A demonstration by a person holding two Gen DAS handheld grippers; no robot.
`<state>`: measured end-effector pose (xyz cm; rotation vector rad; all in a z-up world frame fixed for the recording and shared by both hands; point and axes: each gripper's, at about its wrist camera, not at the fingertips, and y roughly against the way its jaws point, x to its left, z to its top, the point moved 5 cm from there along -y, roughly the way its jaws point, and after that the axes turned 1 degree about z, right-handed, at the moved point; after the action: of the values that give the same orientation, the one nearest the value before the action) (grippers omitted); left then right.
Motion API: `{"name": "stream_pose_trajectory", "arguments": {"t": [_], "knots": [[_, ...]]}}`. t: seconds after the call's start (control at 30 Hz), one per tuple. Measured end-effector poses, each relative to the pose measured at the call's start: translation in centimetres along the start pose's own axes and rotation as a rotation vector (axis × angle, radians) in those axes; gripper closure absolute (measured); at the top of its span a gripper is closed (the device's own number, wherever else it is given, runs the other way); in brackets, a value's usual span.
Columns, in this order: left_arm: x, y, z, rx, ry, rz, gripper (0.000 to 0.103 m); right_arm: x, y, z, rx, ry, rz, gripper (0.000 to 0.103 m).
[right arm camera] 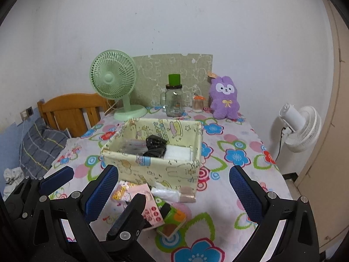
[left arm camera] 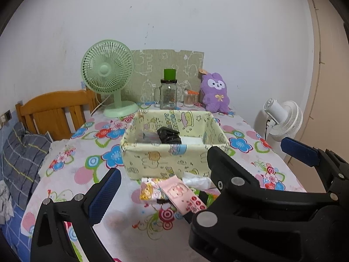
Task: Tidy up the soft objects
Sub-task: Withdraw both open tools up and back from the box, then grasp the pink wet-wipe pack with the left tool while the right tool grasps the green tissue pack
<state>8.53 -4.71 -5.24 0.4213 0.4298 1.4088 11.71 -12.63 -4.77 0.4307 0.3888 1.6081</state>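
Observation:
A cream cartoon-print fabric basket [left arm camera: 165,159] [right arm camera: 152,168] stands mid-table. It holds a black soft bundle [left arm camera: 169,135] [right arm camera: 156,146], a clear packet and a white pack. In front of it lie a yellow cartoon packet [left arm camera: 149,188], a pink packet [left arm camera: 183,196] [right arm camera: 150,207], a white plastic-wrapped item [left arm camera: 196,180] [right arm camera: 165,193] and a green-orange packet [right arm camera: 174,218]. A purple plush bunny [left arm camera: 214,93] [right arm camera: 225,98] leans at the back. My left gripper [left arm camera: 174,185] and right gripper [right arm camera: 173,174] are both open and empty, interleaved just short of the packets. The right gripper [left arm camera: 253,150] hides the left's right finger.
At the back stand a green desk fan [left arm camera: 108,74] [right arm camera: 113,80], a glass jar with a green lid [left arm camera: 168,93] [right arm camera: 173,100] and a small swab jar [left arm camera: 189,98]. A white floor fan [right arm camera: 301,126] is off the right edge. A wooden headboard [left arm camera: 54,107] and a pillow are on the left.

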Motion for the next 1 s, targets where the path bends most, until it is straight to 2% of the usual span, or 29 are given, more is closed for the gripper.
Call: {"name": "stream_pose_trajectory", "arguments": {"t": [0.17, 0.3, 0.6, 1.0], "knots": [[-0.2, -0.1, -1.4, 0.002, -0.006, 0.002, 0.000, -0.2, 0.1, -1.5, -0.007, -0.020, -0.001, 0.000], [0.0, -0.3, -2.4, 0.007, -0.012, 0.028, 0.000, 0.0, -0.5, -2.7, 0.027, -0.010, 0.001, 0.000], [0.0, -1.2, -4.3, 0.026, -0.010, 0.022, 0.001, -0.4, -1.0, -4.7, 0.009, -0.035, 0.017, 0.000], [-0.3, -3.2, -6.0, 0.064, 0.004, 0.006, 0.001, -0.8, -2.8, -6.5, 0.053, -0.051, 0.030, 0.003]]}}
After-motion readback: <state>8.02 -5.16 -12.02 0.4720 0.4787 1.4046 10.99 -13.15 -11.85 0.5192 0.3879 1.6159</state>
